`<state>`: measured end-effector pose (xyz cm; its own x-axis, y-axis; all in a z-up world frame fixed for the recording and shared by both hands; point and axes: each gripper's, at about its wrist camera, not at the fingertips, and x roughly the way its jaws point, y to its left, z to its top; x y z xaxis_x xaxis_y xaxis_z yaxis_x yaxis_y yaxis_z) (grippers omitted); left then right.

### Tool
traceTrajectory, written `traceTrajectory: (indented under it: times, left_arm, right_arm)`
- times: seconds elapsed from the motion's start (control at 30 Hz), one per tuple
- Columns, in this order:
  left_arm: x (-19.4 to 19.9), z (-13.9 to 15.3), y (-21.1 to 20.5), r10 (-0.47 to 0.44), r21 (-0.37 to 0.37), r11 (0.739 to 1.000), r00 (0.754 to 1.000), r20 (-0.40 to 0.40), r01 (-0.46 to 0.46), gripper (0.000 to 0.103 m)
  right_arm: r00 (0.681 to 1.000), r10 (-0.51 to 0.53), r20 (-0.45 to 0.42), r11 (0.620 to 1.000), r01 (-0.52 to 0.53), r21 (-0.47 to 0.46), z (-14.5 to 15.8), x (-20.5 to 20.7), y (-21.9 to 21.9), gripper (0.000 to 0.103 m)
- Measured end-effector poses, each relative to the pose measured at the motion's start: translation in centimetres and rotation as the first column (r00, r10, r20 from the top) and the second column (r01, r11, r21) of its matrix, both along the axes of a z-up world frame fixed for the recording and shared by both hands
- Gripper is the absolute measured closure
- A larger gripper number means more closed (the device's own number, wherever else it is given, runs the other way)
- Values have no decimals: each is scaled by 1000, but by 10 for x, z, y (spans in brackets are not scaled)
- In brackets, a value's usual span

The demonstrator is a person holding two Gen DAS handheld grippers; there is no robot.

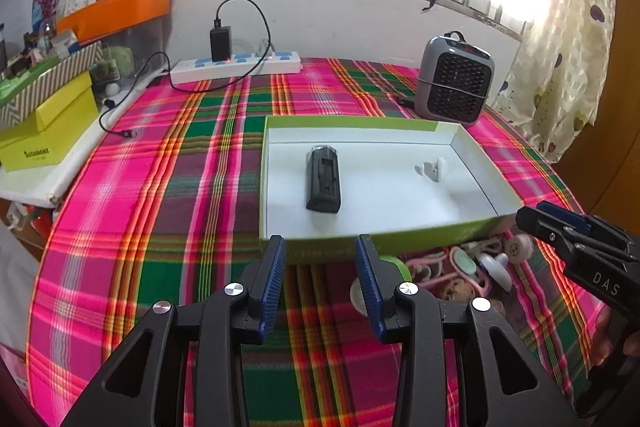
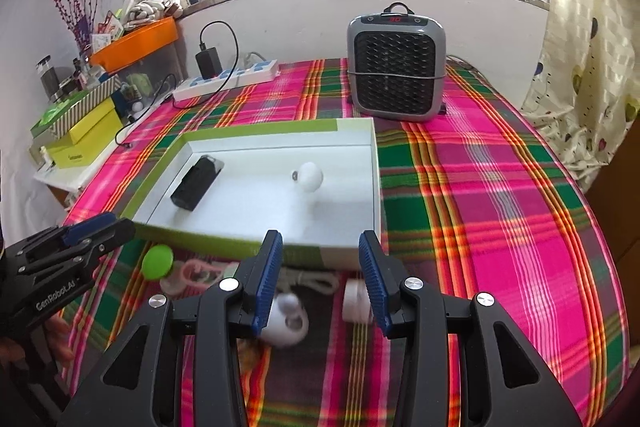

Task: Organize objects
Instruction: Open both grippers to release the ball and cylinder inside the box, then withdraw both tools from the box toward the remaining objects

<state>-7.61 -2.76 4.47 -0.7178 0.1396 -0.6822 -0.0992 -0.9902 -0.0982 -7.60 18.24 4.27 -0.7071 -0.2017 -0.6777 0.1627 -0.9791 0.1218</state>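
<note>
A shallow green-edged box (image 1: 400, 241) (image 2: 280, 251) with a white floor lies on the plaid cloth. In it lie a black device (image 1: 323, 183) (image 2: 197, 182) and a small white hook (image 1: 432, 169) (image 2: 310, 177). Loose small items lie in front of the box: a green round piece (image 2: 158, 261) (image 1: 396, 263), pink cords (image 1: 436, 273), a white rounded gadget (image 2: 286, 321) (image 1: 494, 267), a white roll (image 2: 356, 301) (image 1: 519, 247). My left gripper (image 1: 320, 255) is open and empty before the box's near wall. My right gripper (image 2: 320, 251) is open and empty above the white gadget and roll.
A grey heater (image 1: 454, 77) (image 2: 396, 65) stands behind the box. A white power strip (image 1: 236, 65) (image 2: 226, 79) with a black charger lies at the back left. Yellow and striped boxes (image 1: 48, 123) and an orange bin (image 1: 116, 11) stand at the left.
</note>
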Motion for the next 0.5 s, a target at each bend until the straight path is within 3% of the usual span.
traceTrajectory:
  times: [0.1, 0.5]
  left_arm:
    - [7, -2, -1, -10, 5, 1000, 1000, 4, 10, 69]
    - [27, -16, -7, -25, 13, 1000, 999, 34, 25, 69]
  right_arm:
    - [1000, 6, 6, 1000, -6, -8, -2, 9, 0, 57]
    - [999, 34, 27, 999, -34, -33, -16, 43, -9, 56]
